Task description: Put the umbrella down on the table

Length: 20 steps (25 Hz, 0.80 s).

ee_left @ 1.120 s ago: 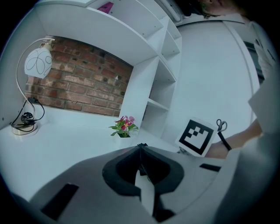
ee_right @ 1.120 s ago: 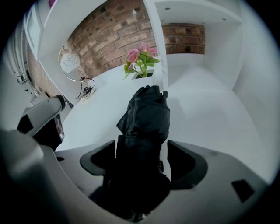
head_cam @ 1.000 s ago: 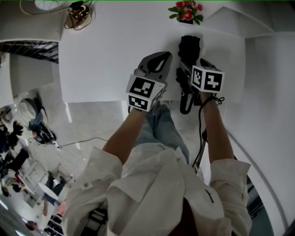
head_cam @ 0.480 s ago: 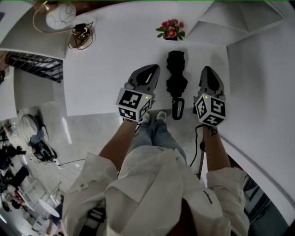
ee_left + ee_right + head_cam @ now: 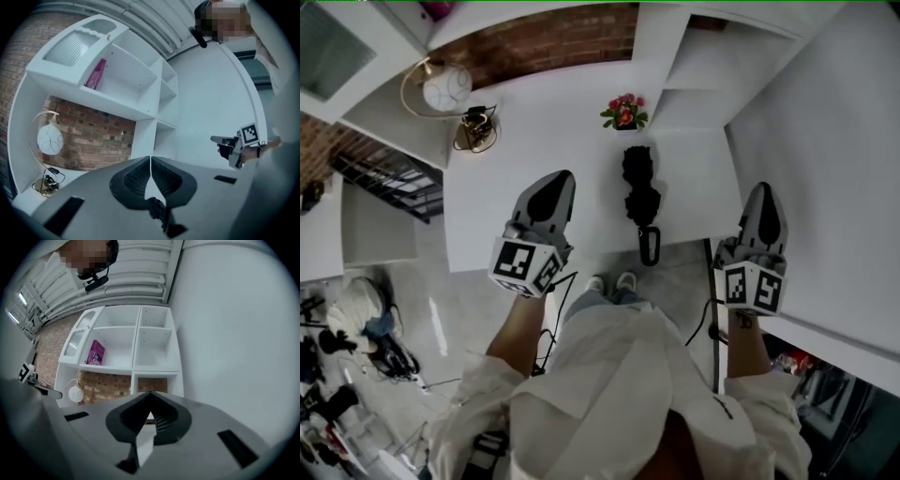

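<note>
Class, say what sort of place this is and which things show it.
Probably a home-like room or a studio set: a white table with potted flowers, a globe lamp, and white shelves holding a pink book against a brick wall.

My head view is bright and even. The white surface (image 5: 534,122) is close to blown out and shows only faint shadows, while the umbrella (image 5: 639,192) reads as a near-featureless black shape. Straight edges bow hard towards the borders, and the floor at lower left is dim. Both claw views sit in a round black vignette with a cool cast. The left claw (image 5: 150,161) and right claw (image 5: 150,397) are soft, close to the lens; the shelves (image 5: 136,343) behind are sharper.
</note>
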Available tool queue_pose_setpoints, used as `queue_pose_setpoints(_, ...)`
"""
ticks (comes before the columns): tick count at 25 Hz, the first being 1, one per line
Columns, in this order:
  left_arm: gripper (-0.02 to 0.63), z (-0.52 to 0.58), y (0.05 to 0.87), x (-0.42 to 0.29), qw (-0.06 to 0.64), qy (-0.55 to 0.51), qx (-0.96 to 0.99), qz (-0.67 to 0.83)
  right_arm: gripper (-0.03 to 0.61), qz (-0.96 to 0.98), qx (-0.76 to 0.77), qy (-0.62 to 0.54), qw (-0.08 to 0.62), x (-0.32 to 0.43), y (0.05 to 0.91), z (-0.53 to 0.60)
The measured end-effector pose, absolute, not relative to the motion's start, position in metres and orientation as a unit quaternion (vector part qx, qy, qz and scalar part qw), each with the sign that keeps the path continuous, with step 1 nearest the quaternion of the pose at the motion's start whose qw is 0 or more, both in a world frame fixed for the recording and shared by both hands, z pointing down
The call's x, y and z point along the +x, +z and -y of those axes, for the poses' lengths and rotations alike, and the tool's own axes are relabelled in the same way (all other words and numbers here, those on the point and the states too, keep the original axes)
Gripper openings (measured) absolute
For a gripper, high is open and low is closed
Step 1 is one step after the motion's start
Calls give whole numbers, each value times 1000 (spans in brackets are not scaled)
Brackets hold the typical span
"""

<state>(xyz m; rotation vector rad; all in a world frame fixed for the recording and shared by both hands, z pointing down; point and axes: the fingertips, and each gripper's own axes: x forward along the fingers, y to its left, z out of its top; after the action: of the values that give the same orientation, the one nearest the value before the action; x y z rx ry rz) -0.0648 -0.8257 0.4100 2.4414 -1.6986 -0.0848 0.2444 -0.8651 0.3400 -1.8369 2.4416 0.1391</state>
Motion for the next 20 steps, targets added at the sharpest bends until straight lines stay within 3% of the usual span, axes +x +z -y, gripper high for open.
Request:
queue_pose_setpoints(7,31,786,346,-86,30,-60,813,579,17,-754,-645,43,116,317,279,808)
queue_pose_setpoints(20,31,767,325,-88,7,-69,811,581,17,-720,-681,37,128,355,277,777)
